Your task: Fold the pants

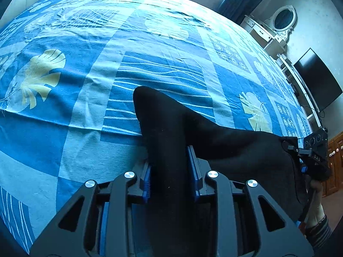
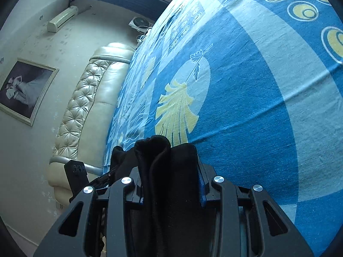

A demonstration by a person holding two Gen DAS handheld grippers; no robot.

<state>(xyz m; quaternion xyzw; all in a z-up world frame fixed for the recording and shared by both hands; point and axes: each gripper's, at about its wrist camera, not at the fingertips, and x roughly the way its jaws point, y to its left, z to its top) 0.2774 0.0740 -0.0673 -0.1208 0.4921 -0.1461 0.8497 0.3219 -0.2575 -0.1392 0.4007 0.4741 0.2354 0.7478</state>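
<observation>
In the left wrist view, the left gripper [image 1: 171,167] sits at the bottom centre of the frame with its blue-padded jaws drawn in narrow and pressed on a bunched fold of the black pants [image 1: 225,141]. The cloth rises between the jaws to a rounded hump in the middle of the frame, then stretches as a dark band toward the lower right. There it reaches the right gripper [image 1: 308,156], seen from the side at the right edge, with a person's hand [image 1: 317,209] and a striped sleeve [image 1: 321,229] just below it. Behind the pants, the bed sheet [image 1: 85,85], blue with pale squares and yellow leaf prints, fills most of the frame. A white dressing table with an oval mirror [image 1: 284,19] stands at the upper right, and a dark screen [image 1: 317,81] lies at the right edge. In the right wrist view, the right gripper [image 2: 171,182] is at the bottom centre, its jaws likewise closed to a narrow gap on a thick roll of the pants [image 2: 163,171], which stands up between them. The sheet [image 2: 257,107] covers the right half of that frame. A tufted cream headboard [image 2: 85,107] runs down the left of centre, a framed picture [image 2: 23,90] hangs at the far left, and an air conditioner [image 2: 62,19] sits at the upper left.
</observation>
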